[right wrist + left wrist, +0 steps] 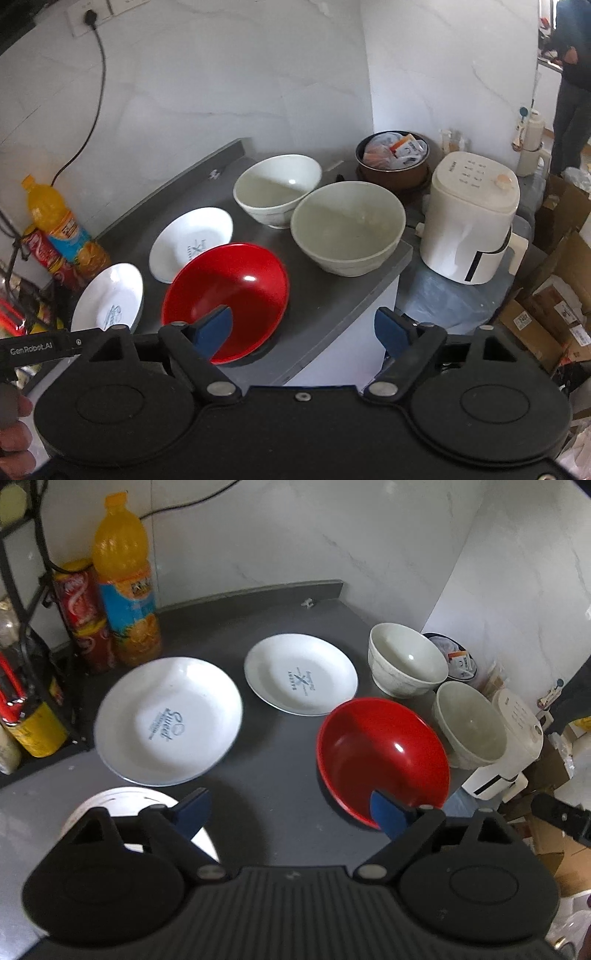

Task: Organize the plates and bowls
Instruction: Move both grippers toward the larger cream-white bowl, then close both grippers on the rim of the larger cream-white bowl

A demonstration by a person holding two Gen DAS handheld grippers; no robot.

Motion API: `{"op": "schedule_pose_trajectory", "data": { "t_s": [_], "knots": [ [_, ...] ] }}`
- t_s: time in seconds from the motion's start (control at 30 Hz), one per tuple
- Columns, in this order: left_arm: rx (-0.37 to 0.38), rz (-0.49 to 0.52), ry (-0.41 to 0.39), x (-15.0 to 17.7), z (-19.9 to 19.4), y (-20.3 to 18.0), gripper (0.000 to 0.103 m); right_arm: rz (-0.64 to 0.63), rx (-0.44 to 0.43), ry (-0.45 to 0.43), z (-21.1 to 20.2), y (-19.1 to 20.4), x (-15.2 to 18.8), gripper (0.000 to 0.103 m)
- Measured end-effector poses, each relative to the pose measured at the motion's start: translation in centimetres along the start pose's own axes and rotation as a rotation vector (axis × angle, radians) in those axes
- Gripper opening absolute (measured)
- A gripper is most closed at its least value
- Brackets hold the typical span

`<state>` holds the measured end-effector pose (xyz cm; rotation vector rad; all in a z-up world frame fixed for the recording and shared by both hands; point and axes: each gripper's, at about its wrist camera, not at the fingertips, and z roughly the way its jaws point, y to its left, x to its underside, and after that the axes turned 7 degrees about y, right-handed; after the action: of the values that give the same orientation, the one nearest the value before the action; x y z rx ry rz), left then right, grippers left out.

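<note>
On the grey counter (pixel 273 760) lie two white plates, a near-left one (pixel 168 720) and a farther one (pixel 301 674), a red bowl (pixel 382 757) and two whitish bowls, one at the back (pixel 406 659) and one nearer the edge (pixel 471 723). A third white plate (pixel 136 803) lies partly under my left gripper (pixel 291 812), which is open and empty above the counter. My right gripper (pixel 308 328) is open and empty, its left finger in front of the red bowl (pixel 229 288). The right wrist view also shows the plates (pixel 192 242) (pixel 109 297) and whitish bowls (pixel 277 188) (pixel 347 227).
An orange juice bottle (pixel 125 579) and a red can (pixel 83 613) stand at the back left by a black rack (pixel 22 602). A white appliance (pixel 472 218) and a brown pot of packets (pixel 393 155) stand right of the counter edge. Cardboard boxes (pixel 554 295) lie lower right.
</note>
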<state>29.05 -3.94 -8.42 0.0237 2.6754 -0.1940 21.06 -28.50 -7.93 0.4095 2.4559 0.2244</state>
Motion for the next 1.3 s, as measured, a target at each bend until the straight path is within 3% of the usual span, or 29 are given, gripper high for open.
{"op": "schedule_pose_trajectory", "data": {
  "t_s": [0.3, 0.4, 0.77, 1.3],
  "knots": [
    [0.001, 0.034, 0.019, -3.4, 2.6, -3.4, 0.080, 0.069, -0.008, -0.011, 2.3, -4.1, -2.8, 0.075],
    [0.034, 0.050, 0.021, -4.3, 2.8, -4.7, 0.080, 0.085, -0.020, -0.014, 2.9, -5.6, -4.0, 0.075],
    [0.018, 0.069, 0.055, -7.5, 6.8, -9.6, 0.078, 0.110, -0.026, 0.031, 6.9, -9.6, -6.4, 0.067],
    [0.064, 0.111, 0.121, -10.2, 12.7, -15.6, 0.062, 0.163, -0.092, 0.081, 11.9, -12.8, -8.2, 0.054]
  ]
}}
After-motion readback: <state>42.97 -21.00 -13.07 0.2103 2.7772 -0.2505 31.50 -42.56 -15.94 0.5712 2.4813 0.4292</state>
